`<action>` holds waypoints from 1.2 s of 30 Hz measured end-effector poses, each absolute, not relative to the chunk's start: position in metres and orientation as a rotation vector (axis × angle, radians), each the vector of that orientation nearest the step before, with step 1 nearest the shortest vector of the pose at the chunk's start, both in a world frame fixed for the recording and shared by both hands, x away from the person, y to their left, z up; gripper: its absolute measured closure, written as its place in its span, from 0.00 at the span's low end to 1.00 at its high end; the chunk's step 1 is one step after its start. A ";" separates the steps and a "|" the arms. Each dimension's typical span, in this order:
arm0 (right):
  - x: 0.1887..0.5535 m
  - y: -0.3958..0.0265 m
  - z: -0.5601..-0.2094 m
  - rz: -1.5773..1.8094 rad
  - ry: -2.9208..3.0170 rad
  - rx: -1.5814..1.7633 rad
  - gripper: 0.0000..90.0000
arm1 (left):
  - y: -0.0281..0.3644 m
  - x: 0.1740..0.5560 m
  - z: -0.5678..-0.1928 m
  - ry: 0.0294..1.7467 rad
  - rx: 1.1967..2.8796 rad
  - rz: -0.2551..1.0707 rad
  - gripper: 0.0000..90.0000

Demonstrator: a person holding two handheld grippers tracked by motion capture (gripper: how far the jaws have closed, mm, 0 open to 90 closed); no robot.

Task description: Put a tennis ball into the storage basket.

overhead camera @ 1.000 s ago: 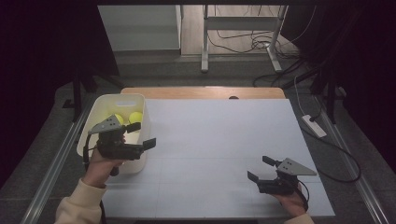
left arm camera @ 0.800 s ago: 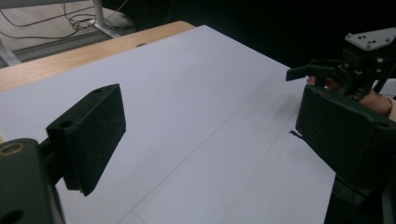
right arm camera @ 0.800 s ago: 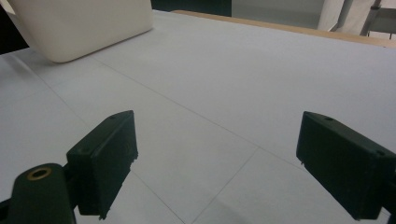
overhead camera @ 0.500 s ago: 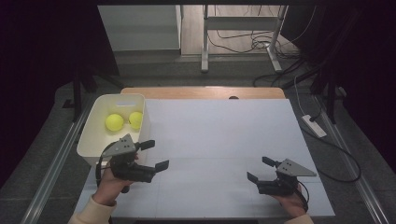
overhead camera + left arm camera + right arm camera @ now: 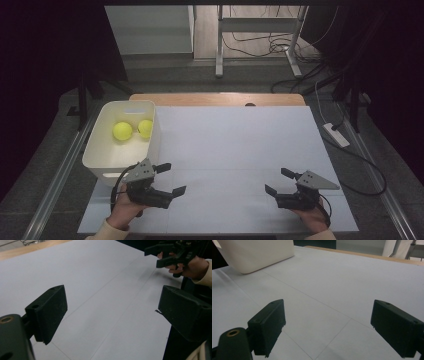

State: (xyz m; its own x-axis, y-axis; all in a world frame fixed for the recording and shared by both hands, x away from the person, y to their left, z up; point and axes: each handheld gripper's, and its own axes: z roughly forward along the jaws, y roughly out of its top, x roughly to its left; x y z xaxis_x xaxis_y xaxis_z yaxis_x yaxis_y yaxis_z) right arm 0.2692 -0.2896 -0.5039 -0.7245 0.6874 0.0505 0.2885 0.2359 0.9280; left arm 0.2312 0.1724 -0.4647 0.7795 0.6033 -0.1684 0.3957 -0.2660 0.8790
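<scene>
Your bench point(image 5: 235, 145): white sheet over wood top, dark room around, cables on floor behind. White bin point(image 5: 107, 160) at far left edge, two yellow tennis balls point(image 5: 122, 131) inside at back. Your left gripper point(image 5: 167, 179) sits low just in front of bin's near corner, jaws wide apart, nothing between them; balls beyond it, well apart. Your right gripper point(image 5: 276, 181) far off to the right, also gaping, empty.

White power strip point(image 5: 335, 135) beside the table point(image 5: 215, 99).
</scene>
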 end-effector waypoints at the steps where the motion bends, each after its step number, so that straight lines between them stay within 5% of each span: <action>1: 0.269 -0.289 -0.504 1.488 2.147 0.899 0.14 | 0.173 0.231 -0.469 0.762 1.901 0.245 0.11; 15: 0.267 -0.289 -0.506 1.494 2.175 0.881 0.14 | 0.174 0.235 -0.518 0.771 1.962 0.222 0.11; 36: 0.264 -0.291 -0.512 1.469 2.260 0.869 0.14 | 0.177 0.238 -0.523 0.779 1.933 0.226 0.10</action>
State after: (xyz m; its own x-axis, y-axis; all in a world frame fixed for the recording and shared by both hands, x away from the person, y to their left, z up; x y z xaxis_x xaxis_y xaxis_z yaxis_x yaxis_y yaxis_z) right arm 0.2636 -0.2912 -0.5117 -0.7689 0.6359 0.0674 0.3200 0.2914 0.9015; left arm 0.2383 0.1772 -0.5226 0.7749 0.6081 -0.1722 0.4213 -0.2939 0.8580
